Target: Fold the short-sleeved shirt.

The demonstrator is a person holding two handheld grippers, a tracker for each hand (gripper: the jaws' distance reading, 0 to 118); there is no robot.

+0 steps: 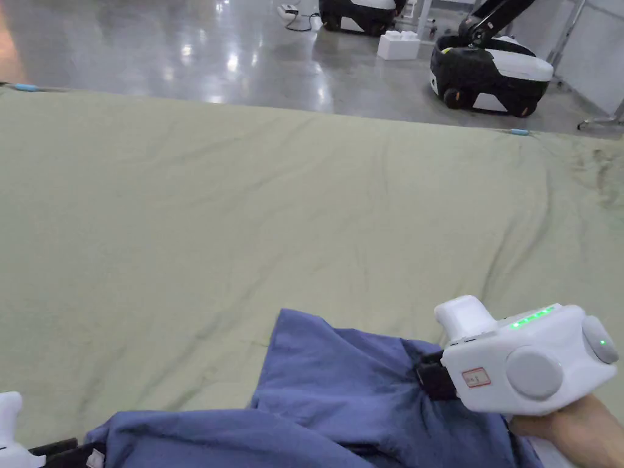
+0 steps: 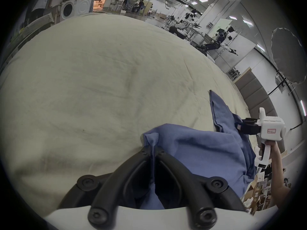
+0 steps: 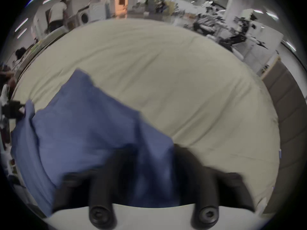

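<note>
- Blue short-sleeved shirt [image 1: 341, 390] lay bunched at the near edge of the bed [image 1: 304, 201], partly hanging over it; no flat spread, no clean fold line seen.
- Left gripper [image 2: 153, 148]: jaws closed together on a pinch of shirt fabric, cloth running down between them.
- Right gripper [image 1: 426, 378]: black jaws sat in a gathered ridge of the shirt, toward the near right corner. The right gripper view was motion-blurred, so I could not tell whether the jaws were clamped or merely against the cloth.
- Progress, as judged: early. The garment was held at two points and looked ready for lifting or spreading; laying it flat, folding in the sleeves and folding the body all remained.
- Surface: pale green sheet, lightly wrinkled, bare across the middle and far edge, so ample room to spread.
- Room: glossy grey floor [image 1: 183, 55] beyond the far edge, a wheeled black-and-white robot base [image 1: 487, 73] near the far right corner, a washing machine [image 2: 76, 7] and people in the background.
</note>
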